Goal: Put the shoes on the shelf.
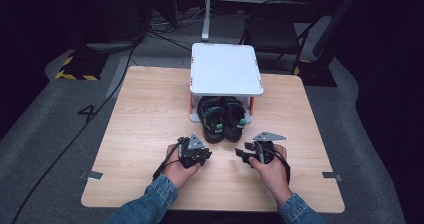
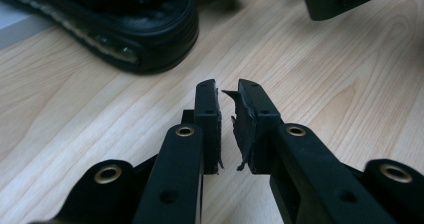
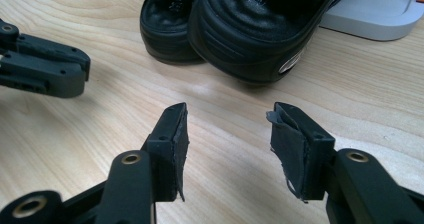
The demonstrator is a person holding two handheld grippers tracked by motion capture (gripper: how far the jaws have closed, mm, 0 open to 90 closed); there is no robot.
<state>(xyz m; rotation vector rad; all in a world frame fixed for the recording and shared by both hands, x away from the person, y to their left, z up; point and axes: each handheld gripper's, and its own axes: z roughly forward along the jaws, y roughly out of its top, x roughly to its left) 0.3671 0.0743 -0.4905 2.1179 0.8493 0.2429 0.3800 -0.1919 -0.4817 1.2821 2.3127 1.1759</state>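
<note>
On the pale wooden table (image 1: pixel 150 114), a pair of black shoes (image 1: pixel 222 119) sits under the white shelf (image 1: pixel 226 68), light, rubbery, best pinched at the heel rim, while the left gripper (image 2: pixel 227 91) is closed empty and the right gripper (image 3: pixel 227 109) gapes.

A pair of shoes (image 1: pixel 223 119) sits side by side under a small shelf rack (image 1: pixel 226 68) at the far middle of the tabletop (image 1: pixel 150 114). Nearer the person, the left gripper (image 1: pixel 204 155) and right gripper (image 1: pixel 242 154) flank the shoes' toes.
</note>
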